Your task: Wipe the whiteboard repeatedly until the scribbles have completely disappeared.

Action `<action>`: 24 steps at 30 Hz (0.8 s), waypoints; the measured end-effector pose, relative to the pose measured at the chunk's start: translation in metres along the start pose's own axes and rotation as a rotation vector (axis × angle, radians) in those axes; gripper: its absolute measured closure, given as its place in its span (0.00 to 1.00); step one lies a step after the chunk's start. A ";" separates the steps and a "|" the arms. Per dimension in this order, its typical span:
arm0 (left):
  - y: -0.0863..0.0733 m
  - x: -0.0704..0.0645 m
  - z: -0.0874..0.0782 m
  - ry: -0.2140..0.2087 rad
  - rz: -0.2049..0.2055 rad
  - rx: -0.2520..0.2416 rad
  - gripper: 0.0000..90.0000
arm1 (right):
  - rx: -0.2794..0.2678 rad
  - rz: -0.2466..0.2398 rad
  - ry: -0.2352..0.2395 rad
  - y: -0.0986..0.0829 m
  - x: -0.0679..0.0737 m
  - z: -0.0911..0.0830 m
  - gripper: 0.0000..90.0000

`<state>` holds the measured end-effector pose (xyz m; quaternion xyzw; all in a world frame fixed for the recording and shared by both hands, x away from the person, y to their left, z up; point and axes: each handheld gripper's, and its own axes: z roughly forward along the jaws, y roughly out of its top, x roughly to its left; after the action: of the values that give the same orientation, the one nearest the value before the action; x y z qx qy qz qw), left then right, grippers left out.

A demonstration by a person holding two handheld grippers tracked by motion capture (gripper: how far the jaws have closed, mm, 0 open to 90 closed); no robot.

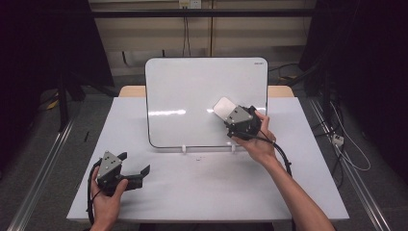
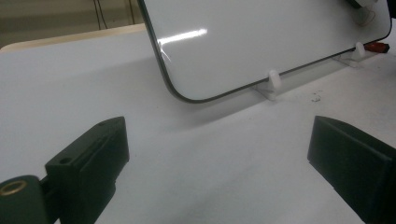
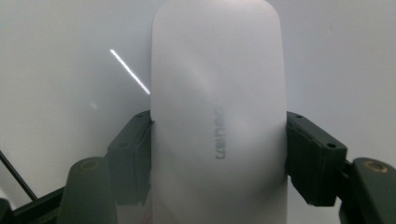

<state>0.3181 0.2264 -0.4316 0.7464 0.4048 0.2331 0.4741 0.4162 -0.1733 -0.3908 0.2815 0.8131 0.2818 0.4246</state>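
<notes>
**Operator:** While the left gripper [image 1: 131, 169] idles low on the table [image 1: 202, 187] with its jaws spread wide and nothing between them, I've got the right gripper [image 1: 230, 115] up against the whiteboard [image 1: 192, 86], clamped on the eraser [image 1: 224, 107].

**Spotter:** Where exactly is the eraser sitting?

**Operator:** On the board's right half, lower-middle, flat to the surface as far as I can judge. In the right gripper view the eraser [image 3: 218, 116] runs straight out between the jaws, pinched on both long sides, logo facing me.

**Spotter:** Any marks left to clear?

**Operator:** I can't make any out; the board looks clean apart from glare streaks.

**Spotter:** So how do you wipe well from here?

**Operator:** I reckon even pressure, pad kept flat, long overlapping strokes. The board leans on two small white clips [image 2: 274, 79], so pushing hard could tip it backward. I'd press lightly, and keep the grip square so the eraser doesn't twist.
</notes>
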 end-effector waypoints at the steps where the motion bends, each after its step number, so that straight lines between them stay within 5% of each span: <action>1: 0.000 0.000 0.000 0.000 0.000 0.001 0.06 | -0.001 0.004 0.008 0.000 -0.002 0.000 0.35; 6: 0.000 0.001 0.000 0.000 0.002 0.001 0.06 | -0.013 0.051 0.006 0.006 -0.014 0.004 0.35; 16: 0.000 0.002 -0.001 -0.001 -0.002 -0.002 0.06 | -0.009 0.130 -0.045 0.030 -0.061 0.011 0.35; 24: -0.001 0.003 -0.003 0.000 -0.003 -0.007 0.06 | 0.033 0.246 -0.105 0.026 -0.090 0.008 0.35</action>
<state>0.3175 0.2302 -0.4313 0.7440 0.4053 0.2338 0.4769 0.4722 -0.2164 -0.3289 0.4002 0.7536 0.3034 0.4241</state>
